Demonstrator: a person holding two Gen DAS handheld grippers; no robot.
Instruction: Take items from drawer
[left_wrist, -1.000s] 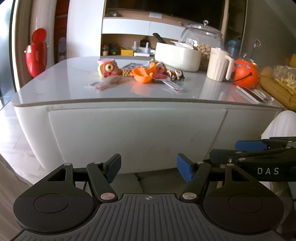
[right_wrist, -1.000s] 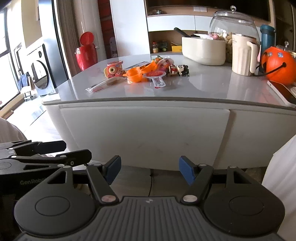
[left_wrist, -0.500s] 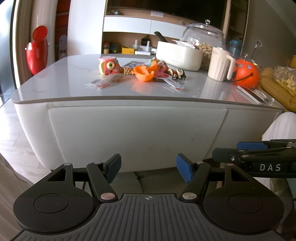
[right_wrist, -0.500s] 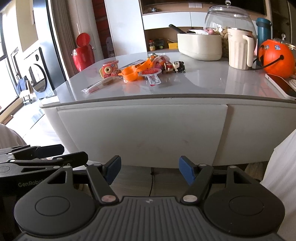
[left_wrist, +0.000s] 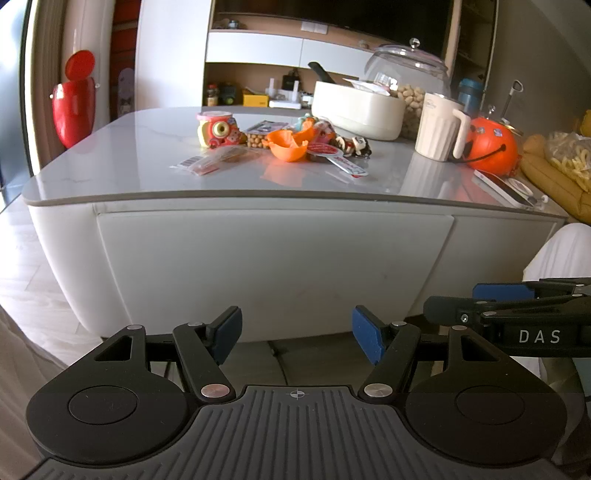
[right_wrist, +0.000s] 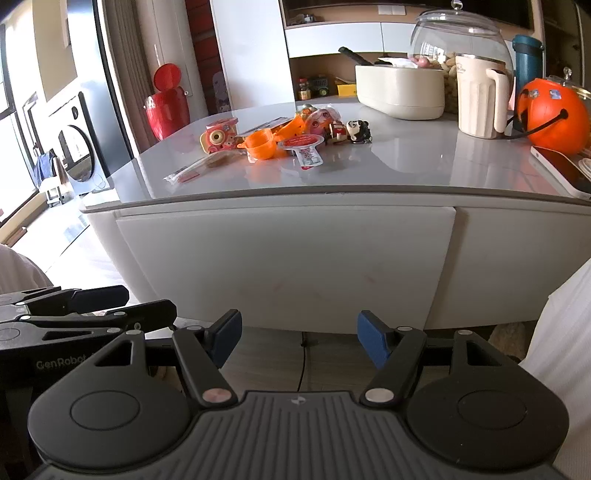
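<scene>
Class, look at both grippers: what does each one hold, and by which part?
Nothing is held. The left gripper and the right gripper are both open and empty, in front of the closed drawer.

On the desk (left_wrist: 110, 162) stand a cream jug (left_wrist: 437, 127), an orange pumpkin pail (left_wrist: 491, 146), a white tub (left_wrist: 356, 110) and a glass jar (left_wrist: 410, 70). A red bin (left_wrist: 72, 107) stands on the floor behind.

My left wrist camera looks forward from low down, near the white drawer front (left_wrist: 273, 258), facing it square-on and tilted slightly up to the tabletop (left_wrist: 147, 147). My right wrist camera sits just beside it, a little higher, facing the same way. Both views share the drawer front, the tabletop and the orange cup (right_wrist: 262, 144).
</scene>
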